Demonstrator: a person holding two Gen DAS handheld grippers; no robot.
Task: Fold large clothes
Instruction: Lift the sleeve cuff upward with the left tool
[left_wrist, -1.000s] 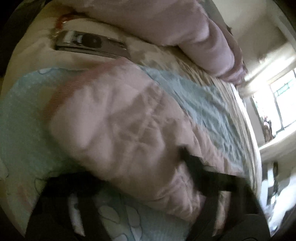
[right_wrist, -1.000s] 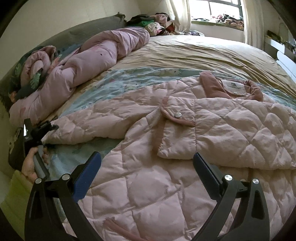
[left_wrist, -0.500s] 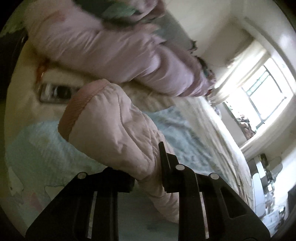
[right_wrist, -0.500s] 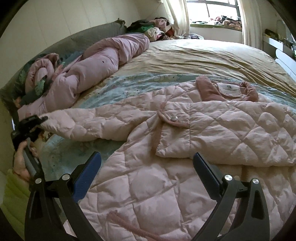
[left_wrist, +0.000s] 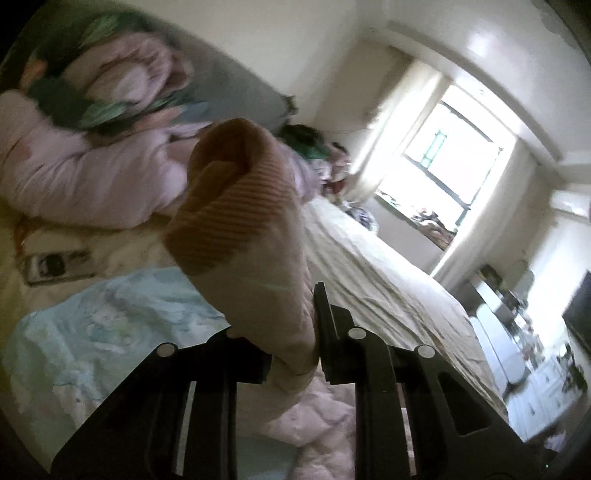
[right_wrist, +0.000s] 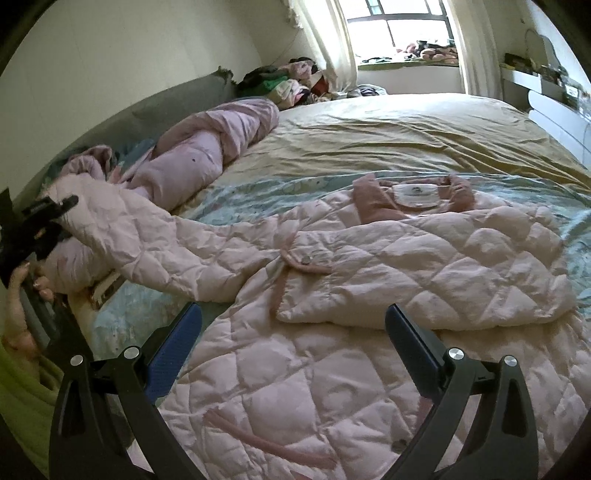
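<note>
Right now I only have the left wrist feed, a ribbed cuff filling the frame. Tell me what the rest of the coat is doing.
Observer: The pink quilted coat lies spread on the bed, collar toward the window; only the sleeve is lifted, off to the left.
Operator: Report the other sleeve.
Observer: It is already folded across the coat's front.
Operator: Give me the right gripper's state.
Observer: The right gripper is open, hovering over the coat's lower part and holding nothing.
Operator: Confirm my grip from outside.
Observer: The left gripper shows at the sleeve's far end, cuff pinched between its fingers.
</note>
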